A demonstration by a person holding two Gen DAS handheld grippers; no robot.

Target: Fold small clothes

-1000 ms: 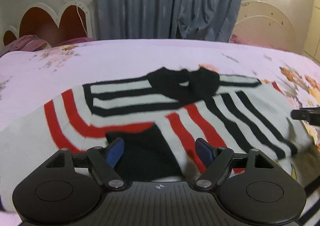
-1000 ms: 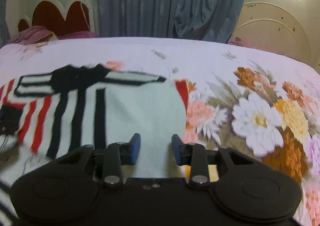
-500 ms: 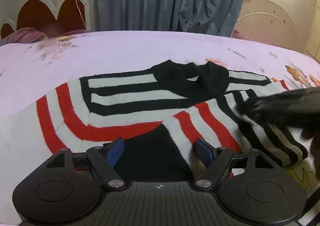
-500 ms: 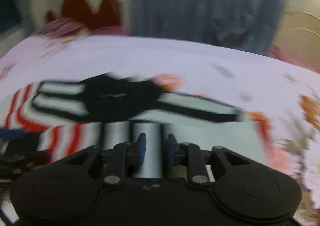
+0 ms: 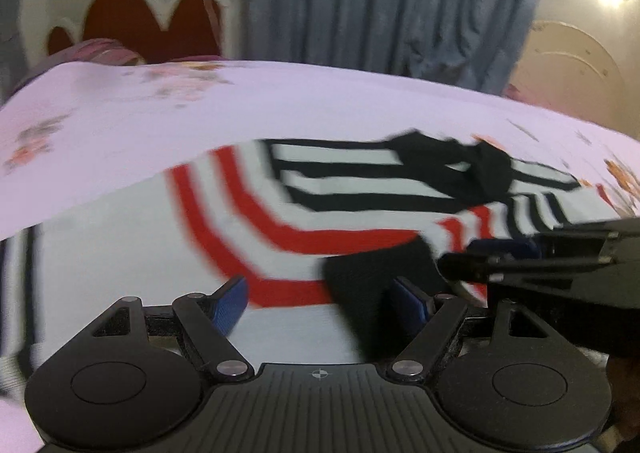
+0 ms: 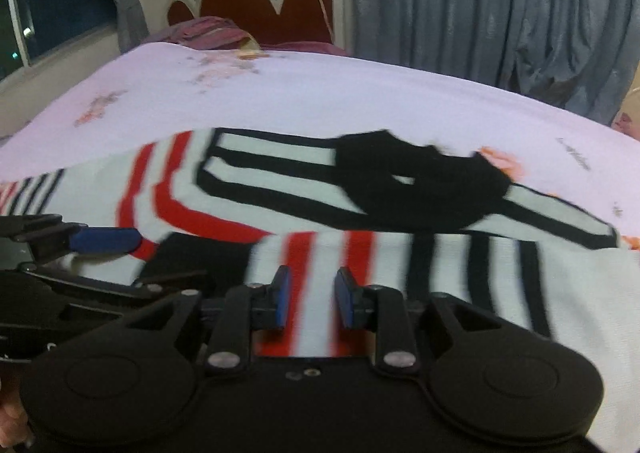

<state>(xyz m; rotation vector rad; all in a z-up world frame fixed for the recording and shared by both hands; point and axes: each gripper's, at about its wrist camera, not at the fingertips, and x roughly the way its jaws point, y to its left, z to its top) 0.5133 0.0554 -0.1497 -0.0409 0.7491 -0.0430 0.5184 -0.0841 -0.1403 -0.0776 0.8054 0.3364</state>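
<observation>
A white sweater (image 5: 132, 261) (image 6: 276, 169) with red and black stripes lies flat on the bed, its black collar (image 5: 452, 169) (image 6: 408, 181) at the far side. One sleeve is folded across the body, and its black cuff (image 5: 372, 281) (image 6: 200, 253) ends at the near middle. My left gripper (image 5: 318, 287) (image 6: 136, 257) hovers open over the cuff's left edge with nothing held. My right gripper (image 6: 314, 285) (image 5: 472, 257) sits just right of it over the folded sleeve. Its jaws are narrow and opening; striped fabric shows through the gap, and the pads do not press on it.
The bed's pale pink floral sheet (image 5: 280, 101) stretches beyond the sweater. A red heart-shaped headboard (image 6: 264, 5) with pillows (image 6: 204, 29) stands at the far end. Grey curtains (image 5: 380, 1) hang behind, and a dark window (image 6: 52, 13) is at the left.
The right gripper has swept left from the sweater's plain right side to the folded sleeve, close to the left gripper. The left gripper has shifted left. The sweater lies as before.
</observation>
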